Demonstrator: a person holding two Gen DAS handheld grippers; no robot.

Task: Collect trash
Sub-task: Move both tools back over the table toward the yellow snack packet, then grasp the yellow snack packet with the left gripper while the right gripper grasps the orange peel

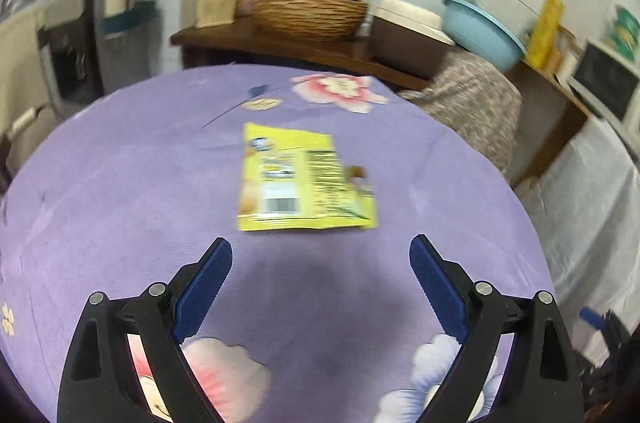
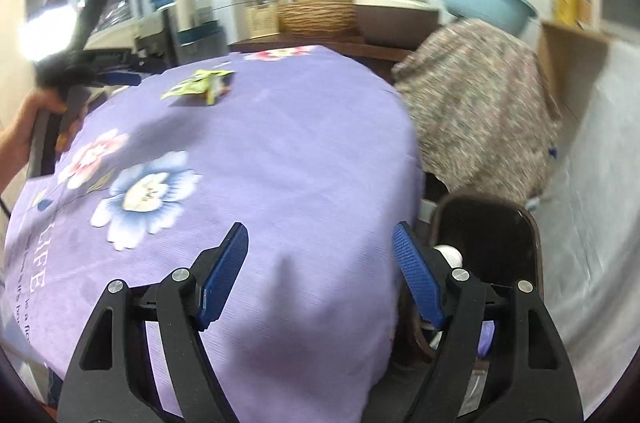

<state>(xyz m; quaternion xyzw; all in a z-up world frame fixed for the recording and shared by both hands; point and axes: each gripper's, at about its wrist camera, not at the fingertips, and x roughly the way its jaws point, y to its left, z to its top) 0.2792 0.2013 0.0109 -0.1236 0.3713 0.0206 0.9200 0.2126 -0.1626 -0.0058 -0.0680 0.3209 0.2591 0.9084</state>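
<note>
Cluttered kitchen corner, round table under a purple flower-printed cloth (image 1: pixel 120 183). Flat yellow snack wrapper (image 1: pixel 306 183) lying mid-table, just ahead of the left gripper (image 1: pixel 320 259); jaws spread wide, nothing between them. Right gripper (image 2: pixel 320 243) likewise wide apart and empty, hovering over the table's near edge beside a dark brown bin (image 2: pixel 532 243) on the floor. Seen from the right wrist, same wrapper (image 2: pixel 196 85) far across the cloth, close to the other tool. Likely snags: thin foil lying flush, so sliding away under the pads, or cloth pinched and dragged along with it.
</note>
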